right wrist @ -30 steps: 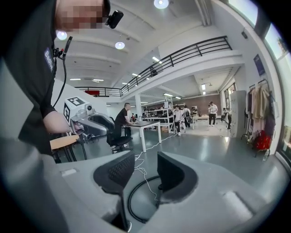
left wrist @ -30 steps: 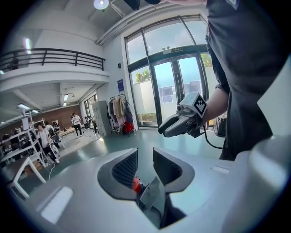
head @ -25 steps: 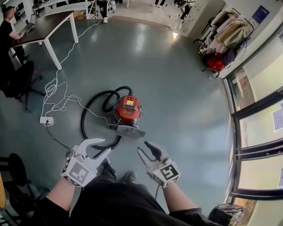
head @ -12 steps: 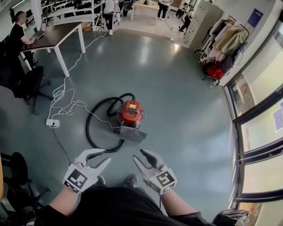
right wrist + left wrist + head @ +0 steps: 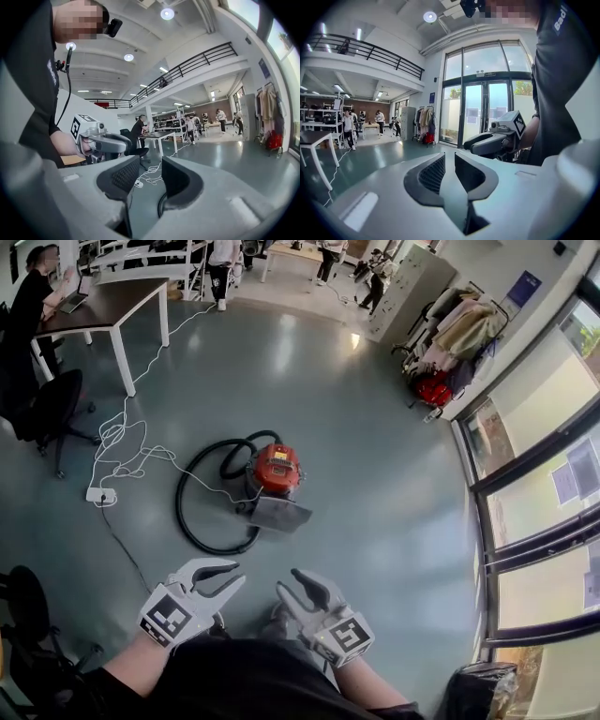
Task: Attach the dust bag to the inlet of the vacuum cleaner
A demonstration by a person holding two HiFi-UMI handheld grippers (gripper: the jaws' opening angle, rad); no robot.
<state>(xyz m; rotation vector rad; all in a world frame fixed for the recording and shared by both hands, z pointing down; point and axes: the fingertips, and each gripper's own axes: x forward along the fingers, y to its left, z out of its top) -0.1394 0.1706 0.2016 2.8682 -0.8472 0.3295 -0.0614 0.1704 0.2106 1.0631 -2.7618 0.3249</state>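
Floor [image 5: 375, 446] open round vacuum [image 5: 277, 470] at 12; windows [image 5: 525, 427] at 3.
Red body, hose [image 5: 187, 521] looped; my left gripper [image 5: 238, 574] just narrowing, right gripper [image 5: 287, 581] parted, both empty.

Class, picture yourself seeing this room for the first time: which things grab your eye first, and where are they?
The red vacuum cleaner sits mid-floor, its black hose looped at its left. At the bottom of the head view, the left hand-held gripper and the right hand-held gripper are held out, both empty; the left's jaws have just been closing with nothing between them.
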